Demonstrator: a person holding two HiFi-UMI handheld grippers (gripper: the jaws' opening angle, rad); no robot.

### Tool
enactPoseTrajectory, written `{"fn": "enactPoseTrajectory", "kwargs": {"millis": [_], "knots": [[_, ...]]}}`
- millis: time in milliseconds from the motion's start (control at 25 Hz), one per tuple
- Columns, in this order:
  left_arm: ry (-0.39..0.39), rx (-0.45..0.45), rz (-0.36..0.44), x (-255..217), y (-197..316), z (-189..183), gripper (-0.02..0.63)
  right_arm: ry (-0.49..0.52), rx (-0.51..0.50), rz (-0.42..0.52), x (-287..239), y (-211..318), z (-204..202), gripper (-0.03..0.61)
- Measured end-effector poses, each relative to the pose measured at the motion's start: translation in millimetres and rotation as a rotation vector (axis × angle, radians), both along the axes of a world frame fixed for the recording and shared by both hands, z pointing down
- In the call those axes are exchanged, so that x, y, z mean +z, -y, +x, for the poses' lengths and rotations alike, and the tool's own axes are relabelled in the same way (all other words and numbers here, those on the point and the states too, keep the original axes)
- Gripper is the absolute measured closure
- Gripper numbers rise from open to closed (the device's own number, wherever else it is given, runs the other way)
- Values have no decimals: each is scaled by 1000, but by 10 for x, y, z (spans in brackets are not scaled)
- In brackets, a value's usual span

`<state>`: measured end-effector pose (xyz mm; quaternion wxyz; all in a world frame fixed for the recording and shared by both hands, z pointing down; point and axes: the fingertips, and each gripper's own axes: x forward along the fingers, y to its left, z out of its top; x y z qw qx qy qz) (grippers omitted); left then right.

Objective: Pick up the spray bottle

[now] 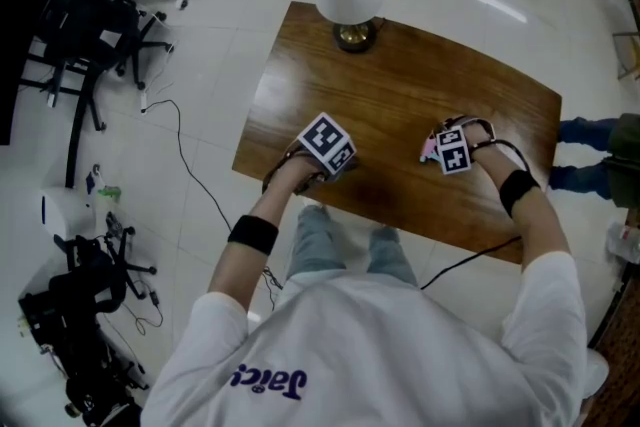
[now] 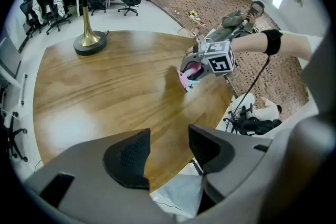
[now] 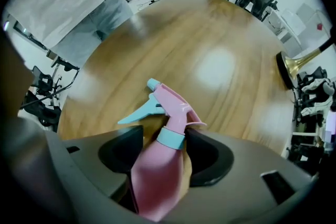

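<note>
Right gripper (image 3: 164, 139): fingers (image 3: 207, 153) are standing partly closed, clamping the pink spray bottle (image 3: 157, 176) by its upper body and teal collar. The trigger head is poking out past the fingertips. The bottle is sitting low at the wooden table (image 3: 226, 60), on the person's right side, near the front edge.

Left gripper (image 2: 169, 147): fingers (image 2: 126, 157) are hanging apart, released, with only bare tabletop and the table edge between them, touching nothing. It is hovering over the near left edge. Lamp (image 2: 89, 42) is standing at the far side.
</note>
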<state>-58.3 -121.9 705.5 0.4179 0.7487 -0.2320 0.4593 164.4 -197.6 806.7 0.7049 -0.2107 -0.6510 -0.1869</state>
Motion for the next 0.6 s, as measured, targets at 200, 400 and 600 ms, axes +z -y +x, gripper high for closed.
{"fn": "enactPoseTrajectory", "kwargs": {"millis": [200,400,600], "knots": [[2,-10,-5,23,-58,-25,382,-6,20,-33,157,-85,49,352],[9,-2,3,9,-39,-46,382,46,91,2,104,-96,79,402],[6,-4,19,-39,3,-131,382,215,281,33,-208,89,-214,407]]}}
